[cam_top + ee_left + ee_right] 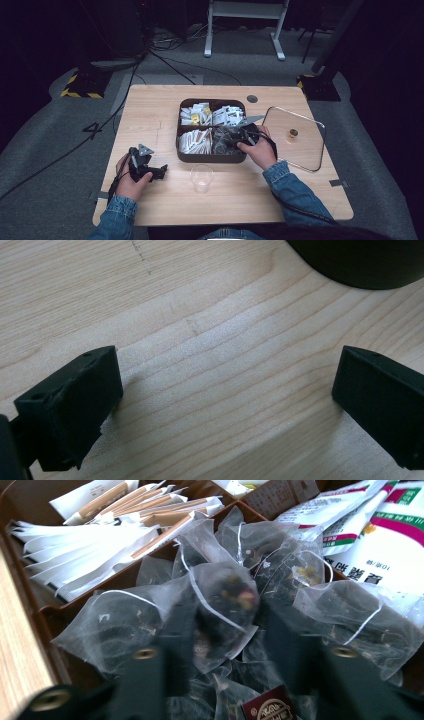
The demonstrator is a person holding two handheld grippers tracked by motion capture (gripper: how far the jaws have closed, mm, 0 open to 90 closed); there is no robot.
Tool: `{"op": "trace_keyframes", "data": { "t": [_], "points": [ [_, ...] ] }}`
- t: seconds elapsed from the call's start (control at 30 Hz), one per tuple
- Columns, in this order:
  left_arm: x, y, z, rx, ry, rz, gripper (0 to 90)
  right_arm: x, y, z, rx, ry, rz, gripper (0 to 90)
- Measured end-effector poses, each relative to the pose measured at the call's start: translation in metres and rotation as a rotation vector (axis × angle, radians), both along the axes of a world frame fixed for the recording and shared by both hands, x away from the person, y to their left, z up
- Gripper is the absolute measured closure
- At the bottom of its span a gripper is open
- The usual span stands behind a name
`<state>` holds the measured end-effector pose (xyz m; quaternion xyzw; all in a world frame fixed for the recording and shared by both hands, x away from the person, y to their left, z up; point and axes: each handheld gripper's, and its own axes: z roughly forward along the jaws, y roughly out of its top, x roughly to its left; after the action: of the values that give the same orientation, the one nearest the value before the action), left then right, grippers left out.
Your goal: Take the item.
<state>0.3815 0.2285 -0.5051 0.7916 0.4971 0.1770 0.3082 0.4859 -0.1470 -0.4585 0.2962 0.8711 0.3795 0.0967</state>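
A brown divided box (179, 142) holds paper sachets and, in its near right compartment, a heap of mesh tea bags (220, 145). My right gripper (226, 137) reaches down into that heap. In the right gripper view its jaws (227, 630) stand on either side of one dark-filled mesh tea bag (225, 600), which looks unsquashed. My left gripper (161, 173) rests low over the table at the left. Its fingers (75, 400) are wide apart with only bare wood between them.
An empty clear cup (201, 177) stands just in front of the box. A square glass lid (280, 125) with a small knob (293, 133) lies to the right of it. White stick sachets (85, 545) and printed packets (380, 535) fill the neighbouring compartments. The box's dark corner (360, 265) lies ahead of the left gripper.
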Motion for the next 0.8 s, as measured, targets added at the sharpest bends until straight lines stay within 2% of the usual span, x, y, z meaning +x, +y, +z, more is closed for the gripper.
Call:
{"op": "trace_keyframes", "data": {
  "t": [0.07, 0.23, 0.3, 0.57, 0.8],
  "points": [
    [0.000, 0.000, 0.000, 0.000, 0.000, 0.000, 0.2, 0.000, -0.001, 0.000, -0.004, -0.006, 0.014, 68.0],
    [0.000, 0.000, 0.000, 0.000, 0.000, 0.000, 0.2, -0.001, -0.001, 0.001, -0.012, -0.022, 0.028, 72.3],
    [0.000, 0.000, 0.000, 0.000, 0.000, 0.000, 0.2, -0.002, -0.002, 0.003, 0.011, -0.032, 0.037, 81.4],
    [0.000, 0.000, 0.000, 0.000, 0.000, 0.000, 0.2, -0.004, -0.006, 0.011, 0.038, -0.046, 0.031, 82.5],
    [0.000, 0.000, 0.000, 0.000, 0.000, 0.000, 0.2, -0.008, -0.012, 0.026, 0.105, -0.073, 0.030, 82.6]
  ]
}}
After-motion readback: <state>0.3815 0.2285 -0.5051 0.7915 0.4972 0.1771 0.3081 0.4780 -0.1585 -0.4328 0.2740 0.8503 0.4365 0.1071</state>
